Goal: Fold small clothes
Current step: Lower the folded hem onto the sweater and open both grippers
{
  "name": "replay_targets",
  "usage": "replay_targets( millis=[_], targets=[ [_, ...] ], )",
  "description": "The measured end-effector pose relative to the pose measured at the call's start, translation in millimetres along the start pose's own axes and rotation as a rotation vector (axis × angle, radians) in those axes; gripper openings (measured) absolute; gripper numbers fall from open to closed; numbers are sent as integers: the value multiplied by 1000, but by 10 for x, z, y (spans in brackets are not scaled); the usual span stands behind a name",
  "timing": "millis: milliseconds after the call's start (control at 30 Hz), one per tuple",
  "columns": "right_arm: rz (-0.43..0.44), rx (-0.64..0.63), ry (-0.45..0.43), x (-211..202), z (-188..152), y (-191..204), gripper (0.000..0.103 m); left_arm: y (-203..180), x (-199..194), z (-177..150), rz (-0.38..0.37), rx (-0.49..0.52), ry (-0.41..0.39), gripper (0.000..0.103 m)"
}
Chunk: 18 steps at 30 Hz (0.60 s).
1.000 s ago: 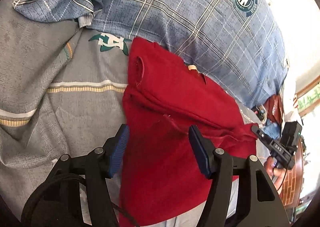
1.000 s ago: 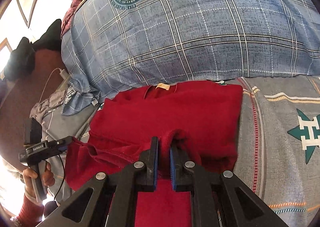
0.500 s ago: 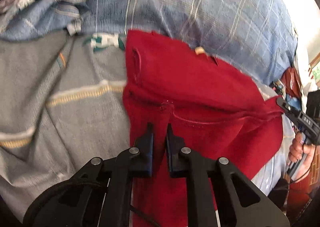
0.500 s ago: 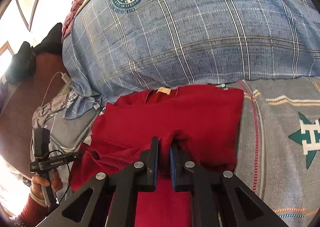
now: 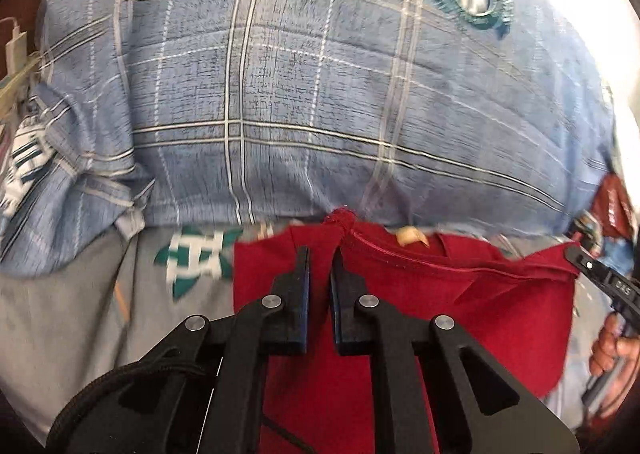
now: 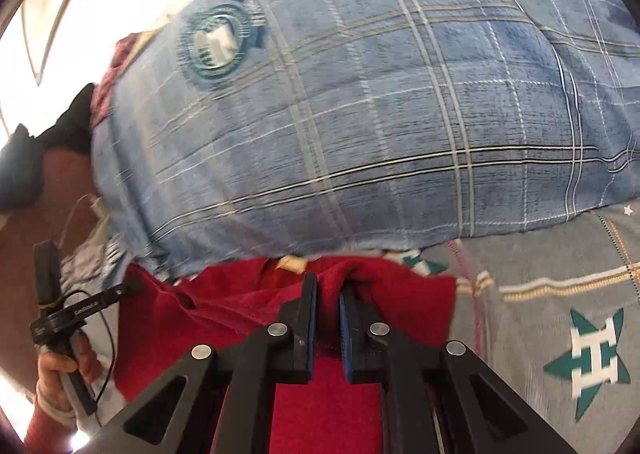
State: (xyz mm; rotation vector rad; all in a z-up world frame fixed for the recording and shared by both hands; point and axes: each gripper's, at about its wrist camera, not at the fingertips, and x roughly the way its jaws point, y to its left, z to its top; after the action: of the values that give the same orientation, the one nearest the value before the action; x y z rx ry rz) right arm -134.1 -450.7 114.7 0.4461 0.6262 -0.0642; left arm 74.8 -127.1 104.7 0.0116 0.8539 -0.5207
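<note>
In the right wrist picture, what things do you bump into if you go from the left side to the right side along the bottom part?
A hand holding the other gripper → the red garment → the right gripper pinching a fold of it → the grey bedsheet → the green star print.

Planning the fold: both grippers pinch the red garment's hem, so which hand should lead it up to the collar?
Probably left. The left gripper already holds its pinch of the red garment level with the collar tag; the right gripper sits slightly short.
</note>
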Motion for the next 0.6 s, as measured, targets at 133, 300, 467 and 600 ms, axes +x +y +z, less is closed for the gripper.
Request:
replay_targets(
  millis=[133, 300, 467, 600],
  targets=[
    [-39, 78, 71, 448, 119, -255, 9, 60, 478, 19, 68, -31, 43, 7],
    [-18, 186, 148, 731, 130, -516, 31, 237, 744, -54, 57, -96, 125, 15],
    [-52, 125, 6, 212, 248, -477, 48, 422, 447, -61, 49, -128, 96, 42],
    [-73, -54, 31, 133, 191, -143, 37, 404, 176, -146, 57, -108, 70, 42]
  ],
)
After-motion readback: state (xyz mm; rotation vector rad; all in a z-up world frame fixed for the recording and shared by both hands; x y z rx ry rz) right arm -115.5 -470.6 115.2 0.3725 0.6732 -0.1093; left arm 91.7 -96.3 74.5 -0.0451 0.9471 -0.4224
